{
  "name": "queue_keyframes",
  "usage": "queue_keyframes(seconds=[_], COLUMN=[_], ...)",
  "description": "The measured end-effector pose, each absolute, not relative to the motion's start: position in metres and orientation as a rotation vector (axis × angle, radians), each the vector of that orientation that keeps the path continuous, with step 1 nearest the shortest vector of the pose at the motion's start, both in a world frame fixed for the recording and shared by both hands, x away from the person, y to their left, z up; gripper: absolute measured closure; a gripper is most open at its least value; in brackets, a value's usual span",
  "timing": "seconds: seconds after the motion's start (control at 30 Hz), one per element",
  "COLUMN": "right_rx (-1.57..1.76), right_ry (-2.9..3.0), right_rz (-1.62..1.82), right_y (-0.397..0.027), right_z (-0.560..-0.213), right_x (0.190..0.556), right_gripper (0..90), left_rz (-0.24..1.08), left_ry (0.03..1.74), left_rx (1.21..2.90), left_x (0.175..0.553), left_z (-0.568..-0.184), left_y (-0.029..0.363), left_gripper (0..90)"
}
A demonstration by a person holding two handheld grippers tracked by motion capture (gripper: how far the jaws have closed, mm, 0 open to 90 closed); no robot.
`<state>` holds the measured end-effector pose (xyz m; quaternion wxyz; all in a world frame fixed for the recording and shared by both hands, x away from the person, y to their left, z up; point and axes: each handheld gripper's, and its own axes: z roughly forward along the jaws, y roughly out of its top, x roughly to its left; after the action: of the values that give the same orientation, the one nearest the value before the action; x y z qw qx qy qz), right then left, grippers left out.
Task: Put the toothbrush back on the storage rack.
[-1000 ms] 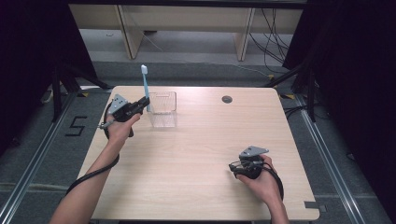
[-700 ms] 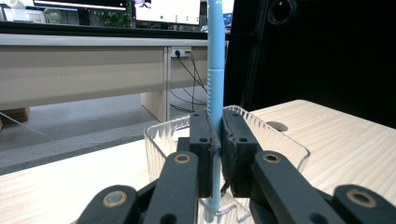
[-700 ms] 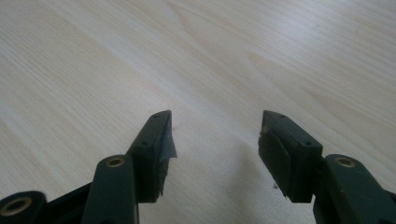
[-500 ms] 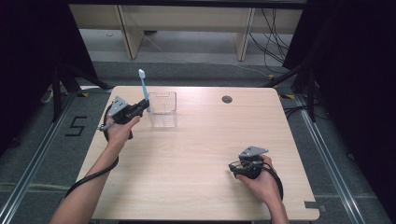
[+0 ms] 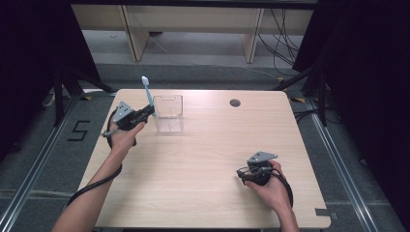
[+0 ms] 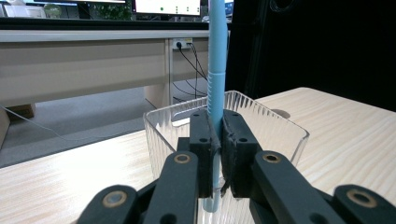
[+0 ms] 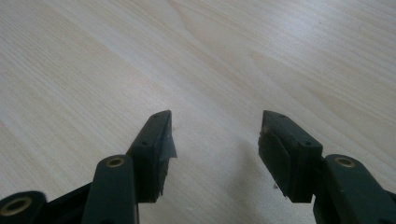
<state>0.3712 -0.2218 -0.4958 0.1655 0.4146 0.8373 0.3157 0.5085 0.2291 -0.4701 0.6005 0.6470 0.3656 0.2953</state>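
We saw the left claw (image 5: 149,110), at the far left of the pale wood-grain table (image 5: 203,193), clamped on the handle of a light blue toothbrush (image 5: 146,89) that stood upright just beside the left wall of a clear ribbed plastic container (image 5: 168,113). In the left gripper view the toothbrush (image 6: 216,70) ran out of the top of the frame, its head cut off, and its lower end blurred behind the container (image 6: 280,126) wall, so we could not tell whether it touched the base. The container's square rim was smooth, its sides fluted. The right claw (image 5: 240,175) rested near the right front of the table, well apart from the container; in the right gripper view its black jaws stood apart over bare wood (image 7: 233,56), holding nothing, their pads frayed at the edges. A round dark grommet (image 5: 235,102) sat at the far side.
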Motion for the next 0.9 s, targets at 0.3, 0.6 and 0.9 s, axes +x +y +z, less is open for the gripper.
queue_keyframes(seconds=[0.3,0.6,0.9], right_rx=[1.166,1.165,1.144], right_ry=[2.388,2.388,2.396], right_rz=[0.892,0.891,0.892], right_y=[-0.2213,-0.2212,-0.2216], right_z=[-0.4968,-0.4969,-0.4973], right_x=[0.3713,0.3713,0.3726], right_gripper=[45.1,45.1,45.1], left_rz=[0.684,0.684,0.684], left_ry=[0.862,0.873,0.879], left_rx=[1.521,1.534,1.543], left_x=[0.5082,0.5075,0.5080], left_z=[-0.4721,-0.4729,-0.4734], left_y=[0.2284,0.2280,0.2283], left_gripper=[83.0,82.9,82.7])
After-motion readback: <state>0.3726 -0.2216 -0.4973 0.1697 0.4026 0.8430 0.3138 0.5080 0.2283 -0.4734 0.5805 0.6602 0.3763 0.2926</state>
